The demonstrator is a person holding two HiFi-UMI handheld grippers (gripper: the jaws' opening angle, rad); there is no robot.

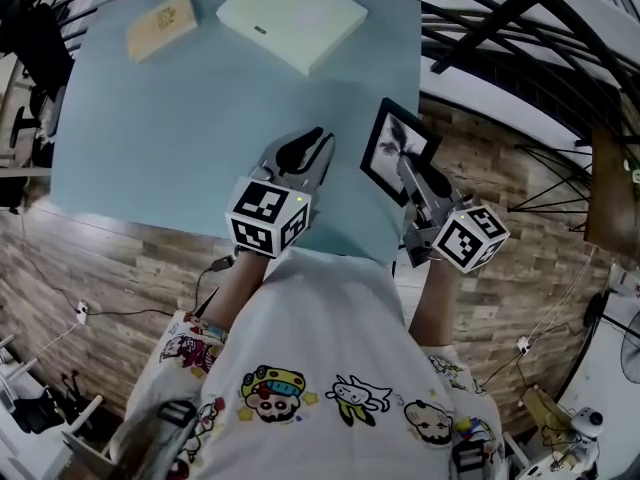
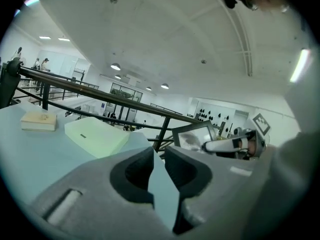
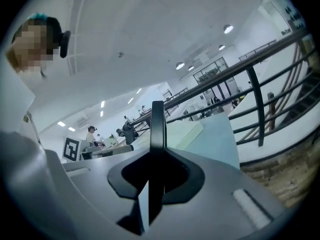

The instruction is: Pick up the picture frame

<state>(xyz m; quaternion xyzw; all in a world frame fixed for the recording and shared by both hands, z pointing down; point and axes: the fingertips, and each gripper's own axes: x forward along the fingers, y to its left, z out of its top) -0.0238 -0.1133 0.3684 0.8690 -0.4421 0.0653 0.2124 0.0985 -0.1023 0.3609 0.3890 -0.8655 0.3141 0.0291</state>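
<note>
A person seen from above holds a two-jaw gripper in each hand over a pale blue table (image 1: 200,118). The right gripper (image 1: 408,168) is clenched on the lower edge of the picture frame (image 1: 398,148), a black frame with a light print. The frame is tilted and sits at the table's right edge, toward the near right corner, apparently lifted clear of the top. In the right gripper view the frame stands edge-on between the pads. The left gripper (image 1: 322,140) hovers just beside it over the table's near edge, jaws parted with nothing between them. The pickup looks nearly complete. Since only a thin edge is pinched, the frame could swing, so a firm pinch, a slow straight rise away from the table edge and a level wrist seem wise. The free gripper could steady the opposite side. A flat pale green box (image 1: 290,16) lies at the far edge and a small tan block (image 1: 160,25) at the far left corner. Black railings (image 1: 480,28) and wood-plank flooring (image 1: 100,268) surround the table in a large white hall.
</note>
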